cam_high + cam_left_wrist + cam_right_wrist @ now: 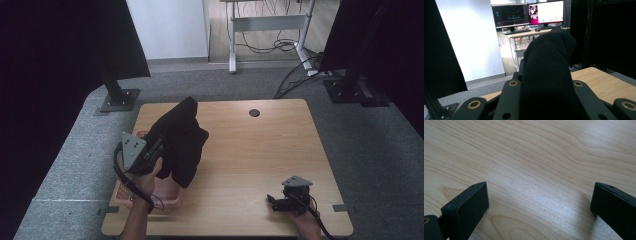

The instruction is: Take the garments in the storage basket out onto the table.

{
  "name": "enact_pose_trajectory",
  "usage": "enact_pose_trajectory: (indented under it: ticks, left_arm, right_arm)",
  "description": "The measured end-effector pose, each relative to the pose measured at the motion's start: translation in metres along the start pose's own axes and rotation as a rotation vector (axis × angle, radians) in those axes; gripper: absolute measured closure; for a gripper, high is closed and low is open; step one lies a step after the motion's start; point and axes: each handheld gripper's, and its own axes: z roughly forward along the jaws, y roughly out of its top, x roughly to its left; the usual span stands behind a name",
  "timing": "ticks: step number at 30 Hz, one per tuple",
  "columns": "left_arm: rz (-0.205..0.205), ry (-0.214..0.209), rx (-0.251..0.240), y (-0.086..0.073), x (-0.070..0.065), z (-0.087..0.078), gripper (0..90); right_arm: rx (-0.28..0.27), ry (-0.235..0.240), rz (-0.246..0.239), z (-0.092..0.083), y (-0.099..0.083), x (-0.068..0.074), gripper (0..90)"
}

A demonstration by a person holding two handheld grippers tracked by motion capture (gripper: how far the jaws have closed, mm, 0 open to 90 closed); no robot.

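The left gripper (159, 150), left of centre in the high view, clamps a black cloth (182, 137), which drapes over its jaws. The right gripper (274, 201), lower right, rests spread wide and empty on the table (250, 150).

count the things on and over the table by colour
black: 3 (knit garment, left gripper, right gripper)
pink: 1 (basket)
total: 4

text: none legible | monitors (527, 13): too blurred to read
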Motion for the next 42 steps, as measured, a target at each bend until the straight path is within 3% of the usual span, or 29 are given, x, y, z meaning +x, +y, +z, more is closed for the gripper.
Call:
enact_pose_trajectory:
  ticks: [26, 42]
  left_arm:
    - [-0.012, -0.022, -0.017, 0.009, -0.007, 0.006, 74.0]
    - [-0.006, -0.045, -0.029, 0.015, -0.020, 0.011, 74.0]
  right_arm:
    - [0.000, 0.000, 0.000, 0.000, 0.000, 0.000, 1.1]
    - [0.000, 0.000, 0.000, 0.000, 0.000, 0.000, 1.1]
